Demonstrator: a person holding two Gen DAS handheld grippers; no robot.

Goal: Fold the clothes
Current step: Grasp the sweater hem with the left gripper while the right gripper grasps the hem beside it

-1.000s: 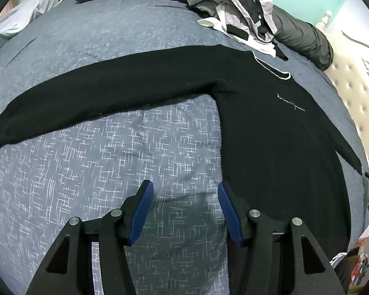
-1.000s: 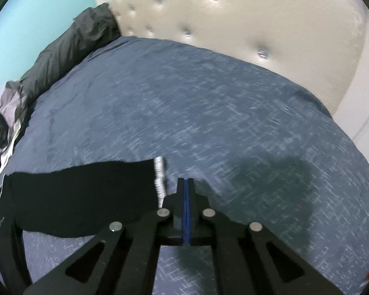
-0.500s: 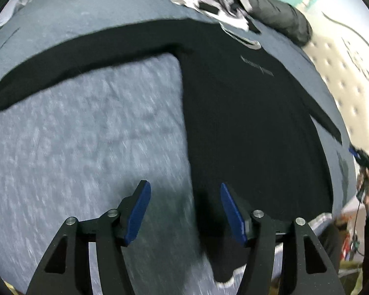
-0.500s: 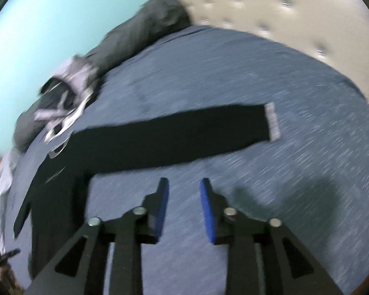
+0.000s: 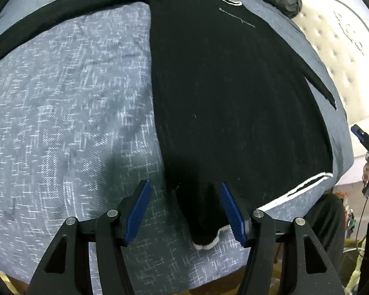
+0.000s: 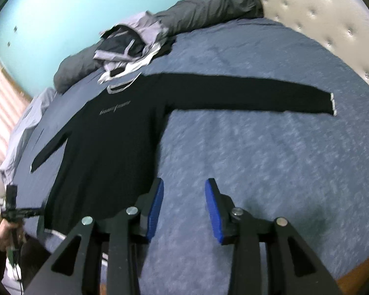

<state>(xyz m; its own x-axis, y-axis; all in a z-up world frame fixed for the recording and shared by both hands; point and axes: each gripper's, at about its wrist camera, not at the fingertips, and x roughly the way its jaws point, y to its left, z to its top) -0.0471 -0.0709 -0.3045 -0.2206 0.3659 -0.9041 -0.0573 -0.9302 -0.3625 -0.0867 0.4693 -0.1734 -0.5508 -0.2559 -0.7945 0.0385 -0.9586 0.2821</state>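
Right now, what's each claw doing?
Left gripper: open, around the shirt hem corner.
Right gripper: open, holding nothing, over the bed.

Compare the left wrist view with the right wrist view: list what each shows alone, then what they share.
Left wrist only: the left gripper, open, straddling the sweater's hem corner at the near bed edge.

Right wrist only: the right gripper, open over bare bedspread, the white-edged cuff of an outstretched sleeve, and the teal wall.

Both: the black sweater lying flat, the clothes pile, the tufted headboard.
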